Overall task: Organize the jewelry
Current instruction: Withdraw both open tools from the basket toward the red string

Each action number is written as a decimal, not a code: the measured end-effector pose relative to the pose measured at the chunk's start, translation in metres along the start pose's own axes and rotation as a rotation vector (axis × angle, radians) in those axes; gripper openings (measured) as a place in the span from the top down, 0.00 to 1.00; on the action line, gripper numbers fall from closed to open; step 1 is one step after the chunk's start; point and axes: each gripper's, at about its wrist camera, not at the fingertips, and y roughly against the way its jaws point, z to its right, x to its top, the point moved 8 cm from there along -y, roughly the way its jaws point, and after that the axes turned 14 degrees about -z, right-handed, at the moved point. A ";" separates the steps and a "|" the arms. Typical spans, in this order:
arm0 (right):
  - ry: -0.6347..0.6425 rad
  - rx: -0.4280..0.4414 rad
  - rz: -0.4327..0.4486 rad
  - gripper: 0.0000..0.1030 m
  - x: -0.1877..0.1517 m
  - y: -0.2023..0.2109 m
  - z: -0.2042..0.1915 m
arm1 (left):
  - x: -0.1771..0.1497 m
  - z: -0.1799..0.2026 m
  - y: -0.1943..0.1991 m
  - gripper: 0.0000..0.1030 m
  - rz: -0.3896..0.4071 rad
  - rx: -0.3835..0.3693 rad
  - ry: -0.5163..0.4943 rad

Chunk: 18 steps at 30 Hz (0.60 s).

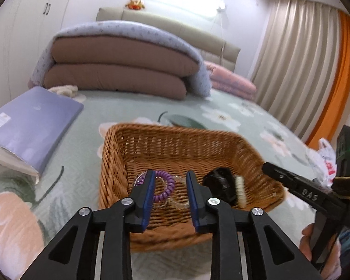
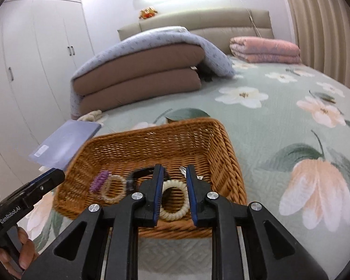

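Note:
A brown wicker basket sits on the floral bed cover. Inside lie a purple coil hair tie, a clear coil tie, a cream coil tie and a black item. My left gripper is open and empty, above the basket's near side over the purple tie. My right gripper is open and empty, over the cream tie. A small silver piece lies by the right fingers.
A lilac folder lies left of the basket. Folded brown and lilac quilts and a pink quilt sit at the bed's far end. A plastic bag lies at the right. Curtains hang on the right.

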 end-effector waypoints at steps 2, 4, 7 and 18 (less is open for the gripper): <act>0.013 0.014 0.019 0.78 -0.005 0.015 -0.008 | -0.002 0.005 0.015 0.64 0.025 -0.016 -0.002; 0.026 0.034 0.033 0.78 -0.011 0.031 -0.016 | -0.007 0.012 0.028 0.52 0.036 -0.040 -0.010; 0.046 0.054 0.047 0.78 -0.023 0.054 -0.027 | -0.018 0.022 0.045 0.45 0.028 -0.093 -0.021; 0.079 0.100 0.012 0.65 -0.108 0.100 -0.038 | -0.087 0.040 0.124 0.45 0.024 -0.055 -0.064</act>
